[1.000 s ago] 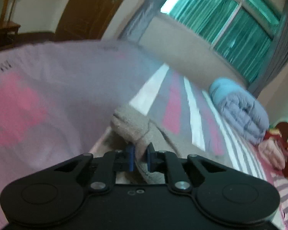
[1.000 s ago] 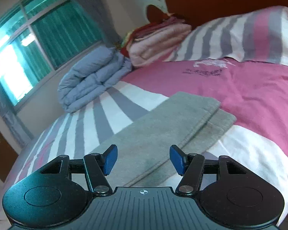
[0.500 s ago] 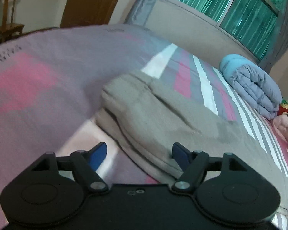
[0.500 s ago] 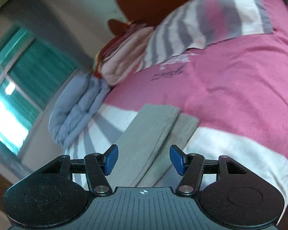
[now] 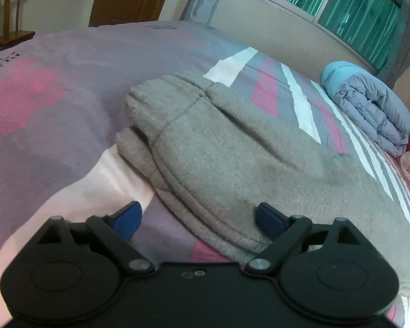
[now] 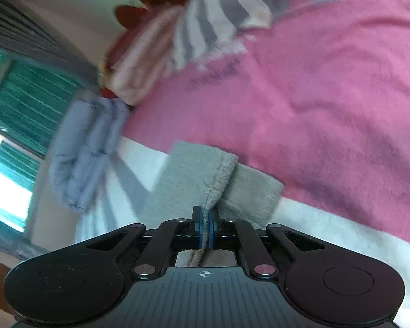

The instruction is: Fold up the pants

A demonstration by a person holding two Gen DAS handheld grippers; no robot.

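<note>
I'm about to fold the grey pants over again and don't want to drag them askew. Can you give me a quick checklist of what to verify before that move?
1. Right gripper shut on the fabric edge of the grey fleece pants: ok.
2. Left gripper has a hold: not ok, its jaws stand wide open over the pants' near edge.
3. Pants lie flat with legs stacked on the pink, grey and white striped bedspread: ok.
4. Right grip holds every layer: cannot tell, only one raised edge shows.
5. Rolled blue-grey quilt apart from the pants: ok.
</note>
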